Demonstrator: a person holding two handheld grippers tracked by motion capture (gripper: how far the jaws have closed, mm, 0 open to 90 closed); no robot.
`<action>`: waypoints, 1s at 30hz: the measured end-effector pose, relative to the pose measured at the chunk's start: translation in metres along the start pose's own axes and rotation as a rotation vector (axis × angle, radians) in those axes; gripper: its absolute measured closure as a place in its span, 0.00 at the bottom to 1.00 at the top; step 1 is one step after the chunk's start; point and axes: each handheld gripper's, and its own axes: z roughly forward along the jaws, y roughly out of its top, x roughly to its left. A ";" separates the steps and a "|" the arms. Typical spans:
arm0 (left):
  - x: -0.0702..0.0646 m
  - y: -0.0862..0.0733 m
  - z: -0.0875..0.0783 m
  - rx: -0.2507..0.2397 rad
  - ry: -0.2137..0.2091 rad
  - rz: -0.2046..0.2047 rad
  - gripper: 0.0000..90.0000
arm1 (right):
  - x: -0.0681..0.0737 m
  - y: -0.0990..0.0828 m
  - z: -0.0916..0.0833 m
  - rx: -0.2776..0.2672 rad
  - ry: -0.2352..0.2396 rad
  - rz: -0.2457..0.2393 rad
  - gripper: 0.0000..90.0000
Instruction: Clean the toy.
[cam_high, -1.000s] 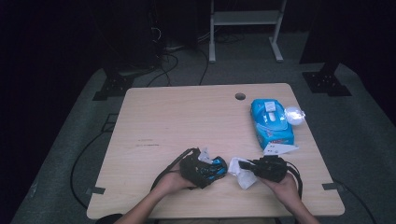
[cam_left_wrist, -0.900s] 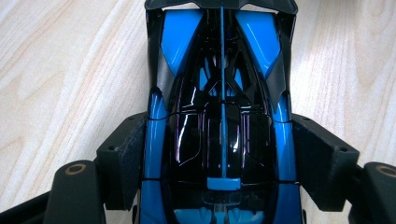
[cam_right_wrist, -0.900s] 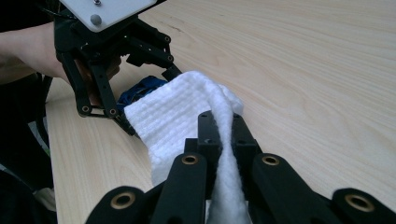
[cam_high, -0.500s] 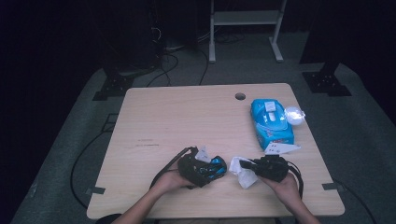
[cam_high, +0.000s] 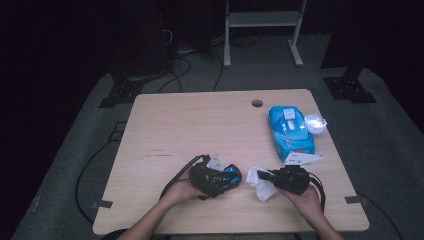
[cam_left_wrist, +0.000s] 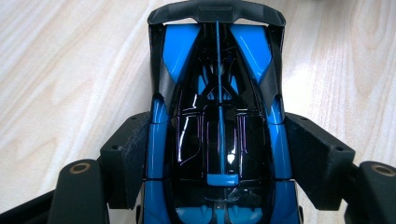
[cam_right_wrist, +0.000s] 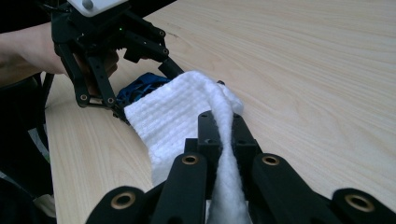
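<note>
Since the earlier frame nothing has shifted. Left gripper (cam_high: 235, 176) clamps the blue toy car (cam_left_wrist: 219, 130) at the table's (cam_high: 200, 125) near edge; right gripper (cam_high: 264, 176) stays shut on the white wipe (cam_right_wrist: 177, 116) beside it.

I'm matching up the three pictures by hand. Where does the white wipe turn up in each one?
High view: the white wipe lies low and right of centre, at the right gripper.
Left gripper view: not in it; the blue and black toy car sits between the jaws.
Right gripper view: centre, rising from the shut jaws toward the left gripper.
Shared landmark: the light wooden table.
</note>
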 end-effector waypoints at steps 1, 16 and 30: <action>0.001 0.001 -0.001 -0.003 -0.002 -0.002 0.31 | 0.000 0.000 0.000 -0.001 0.000 0.002 0.95; 0.041 0.037 0.003 -0.054 0.059 -0.018 0.31 | -0.014 0.002 -0.013 -0.038 -0.036 0.024 0.95; 0.074 0.063 0.027 -0.032 0.093 -0.032 0.31 | -0.029 -0.001 -0.016 -0.014 -0.090 0.017 0.95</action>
